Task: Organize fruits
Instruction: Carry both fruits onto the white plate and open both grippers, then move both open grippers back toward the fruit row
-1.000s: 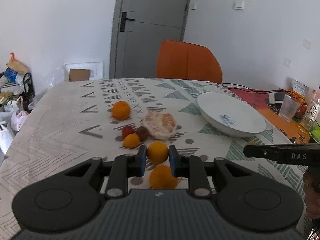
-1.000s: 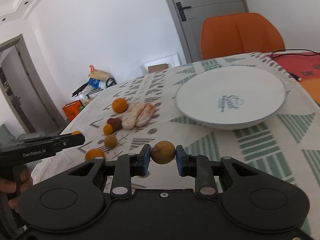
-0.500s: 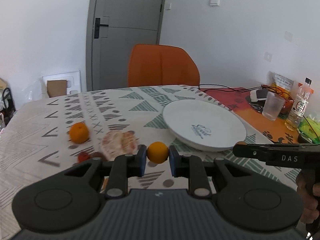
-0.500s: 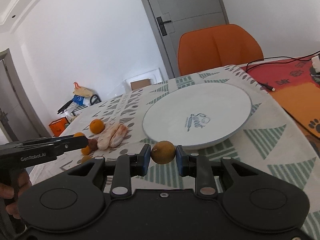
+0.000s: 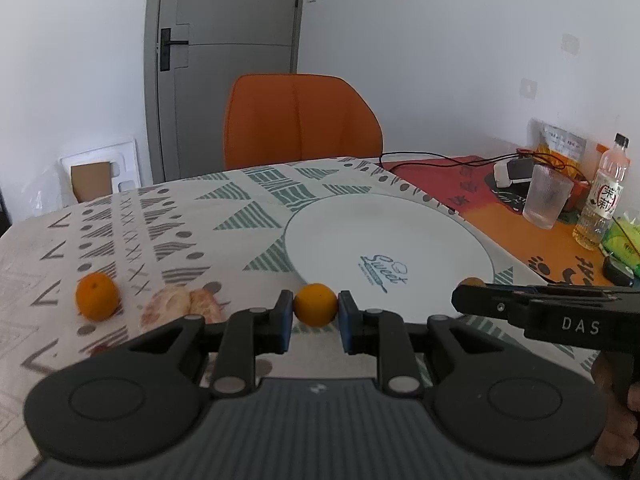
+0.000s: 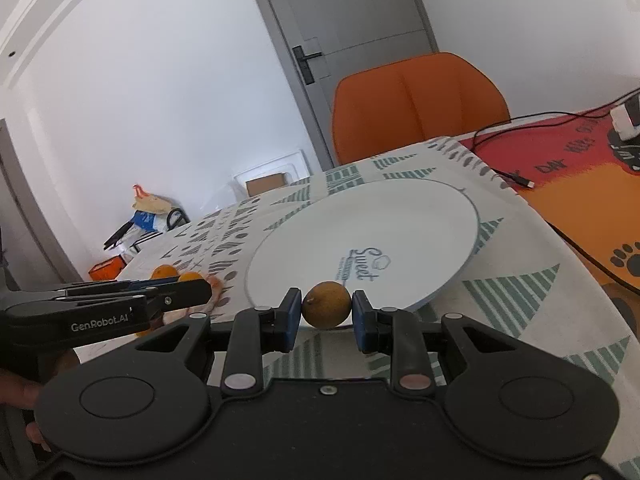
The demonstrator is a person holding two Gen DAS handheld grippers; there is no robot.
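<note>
My left gripper (image 5: 315,315) is shut on a small orange fruit (image 5: 315,304) and holds it at the near rim of the white plate (image 5: 360,236). My right gripper (image 6: 326,316) is shut on a brownish-yellow fruit (image 6: 326,305), also at the plate's near rim (image 6: 400,220). The right gripper shows from the side in the left wrist view (image 5: 464,294). The left gripper shows from the side in the right wrist view (image 6: 200,289). An orange (image 5: 97,296) and a peeled citrus (image 5: 182,307) lie on the patterned tablecloth to the left.
An orange chair (image 5: 300,120) stands behind the table. A glass (image 5: 546,196), a bottle (image 5: 602,200), snack bags and cables sit on the red-orange mat at the right. Bags (image 6: 148,216) lie on the floor by the wall.
Both grippers have carried their fruits up and toward the plate. The plate now looms larger in both views and the loose fruits have slid to the left.
</note>
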